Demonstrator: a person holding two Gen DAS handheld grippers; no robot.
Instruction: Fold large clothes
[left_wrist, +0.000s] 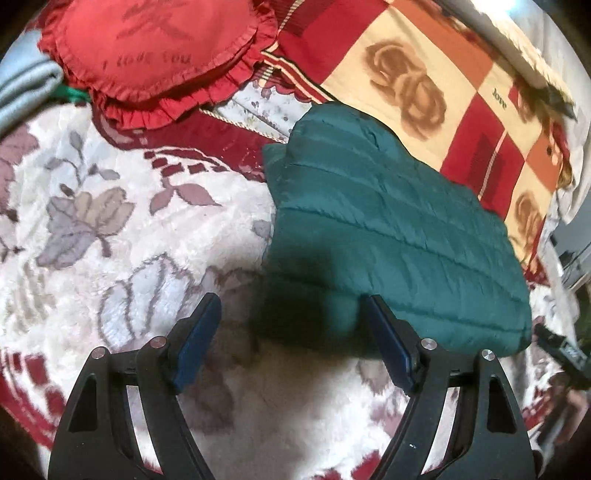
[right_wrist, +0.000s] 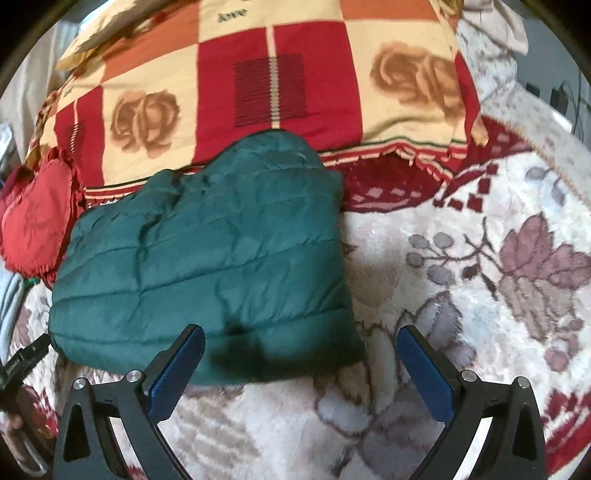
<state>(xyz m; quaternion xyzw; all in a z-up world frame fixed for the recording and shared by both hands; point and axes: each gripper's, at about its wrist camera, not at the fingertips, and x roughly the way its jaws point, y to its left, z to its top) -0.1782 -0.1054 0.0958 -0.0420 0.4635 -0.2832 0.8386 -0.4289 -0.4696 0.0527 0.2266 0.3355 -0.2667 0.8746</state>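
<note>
A dark green quilted jacket (left_wrist: 391, 236) lies folded into a compact block on a white fleece blanket with leaf patterns (left_wrist: 110, 229). My left gripper (left_wrist: 291, 314) stands open just in front of the jacket's near left corner, nothing between its blue pads. In the right wrist view the same jacket (right_wrist: 207, 266) fills the middle left. My right gripper (right_wrist: 301, 347) is open over the jacket's near right corner, its left pad above the fabric, its right pad over the blanket (right_wrist: 461, 295). The other gripper (right_wrist: 22, 365) shows at the far left edge.
A red frilled heart cushion (left_wrist: 155, 55) lies at the back left. A red, cream and orange rose-print blanket (right_wrist: 280, 85) is heaped behind the jacket. Grey folded cloth (left_wrist: 22, 88) sits at the left edge. A cable and plugs (right_wrist: 557, 99) are at the far right.
</note>
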